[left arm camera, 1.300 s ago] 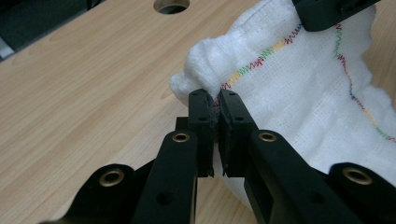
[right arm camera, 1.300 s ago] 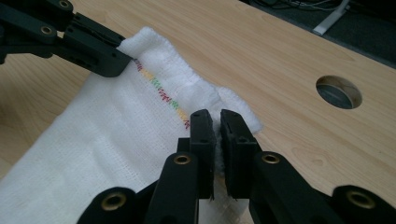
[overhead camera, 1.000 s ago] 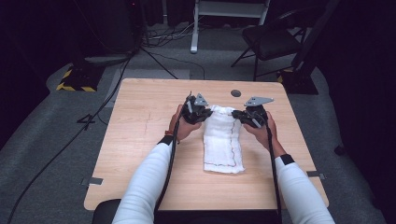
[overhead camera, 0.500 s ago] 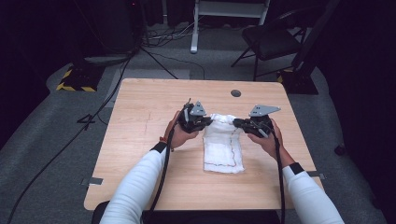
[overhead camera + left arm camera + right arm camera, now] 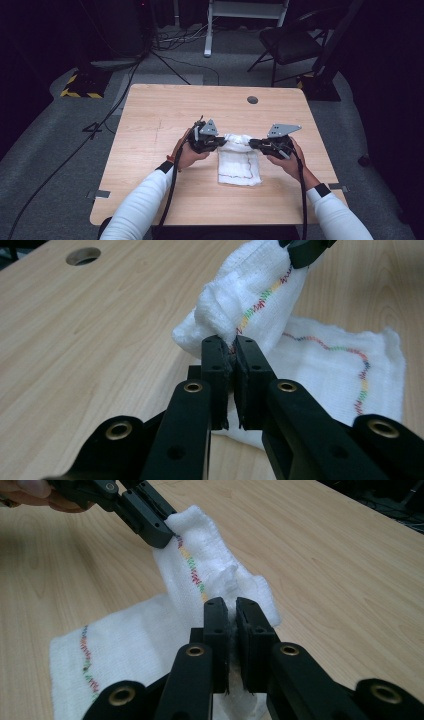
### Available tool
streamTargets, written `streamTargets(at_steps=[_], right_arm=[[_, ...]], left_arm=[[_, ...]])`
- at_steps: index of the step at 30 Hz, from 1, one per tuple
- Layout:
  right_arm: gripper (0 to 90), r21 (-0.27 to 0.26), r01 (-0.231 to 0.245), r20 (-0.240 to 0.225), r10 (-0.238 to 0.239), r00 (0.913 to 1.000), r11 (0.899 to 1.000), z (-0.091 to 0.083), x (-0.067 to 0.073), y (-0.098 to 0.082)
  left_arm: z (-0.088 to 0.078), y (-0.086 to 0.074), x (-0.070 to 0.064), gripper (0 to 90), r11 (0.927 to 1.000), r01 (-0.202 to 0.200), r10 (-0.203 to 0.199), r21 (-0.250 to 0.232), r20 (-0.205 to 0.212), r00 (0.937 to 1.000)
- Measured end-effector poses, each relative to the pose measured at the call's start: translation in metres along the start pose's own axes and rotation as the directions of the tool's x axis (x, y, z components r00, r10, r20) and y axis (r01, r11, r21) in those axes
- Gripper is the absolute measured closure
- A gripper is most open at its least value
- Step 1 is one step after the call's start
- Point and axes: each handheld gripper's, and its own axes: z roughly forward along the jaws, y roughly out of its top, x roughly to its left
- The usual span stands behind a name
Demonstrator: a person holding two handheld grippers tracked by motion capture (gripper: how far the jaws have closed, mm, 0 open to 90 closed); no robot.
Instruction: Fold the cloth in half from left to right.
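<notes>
Gripping one far corner of the white cloth (image 5: 239,161), the left gripper (image 5: 220,142) had its jaws clamped on the fabric. That cloth lay mid-table (image 5: 150,115), its far edge lifted and folded toward the person. The right gripper (image 5: 254,144) pinched the opposite far corner, its jaws likewise closed on it.
</notes>
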Motion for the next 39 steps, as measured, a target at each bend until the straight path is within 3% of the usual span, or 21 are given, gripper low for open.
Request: streamTargets(at_steps=[10,15,23,32,39], right_arm=[[84.1,0.029,0.005,-0.049,-0.004,0.9988,1.000,-0.008,0.013,-0.018],[84.1,0.046,0.014,-0.059,-0.011,0.9982,0.999,-0.012,0.020,-0.026],[84.0,0.046,0.025,-0.090,-0.021,0.9958,0.999,-0.018,0.033,-0.035],[83.1,0.098,0.054,-0.102,-0.044,0.9938,0.994,-0.016,0.050,-0.049],[77.8,0.112,0.033,-0.103,-0.021,0.9944,0.993,-0.018,0.052,-0.058]], left_arm=[[-0.001,-0.008,-0.027,84.3,0.9995,-0.027,0.026,0.014,0.044,0.9987],[0.002,-0.011,-0.040,84.2,0.9972,-0.063,0.060,0.041,0.065,0.9960],[-0.003,-0.018,-0.052,84.0,0.9960,-0.073,0.068,0.052,0.089,0.9937],[0.003,-0.029,-0.063,82.6,0.9881,-0.113,0.102,0.105,0.103,0.9894],[0.000,-0.038,-0.065,76.9,0.9849,-0.103,0.092,0.139,0.085,0.9921]])
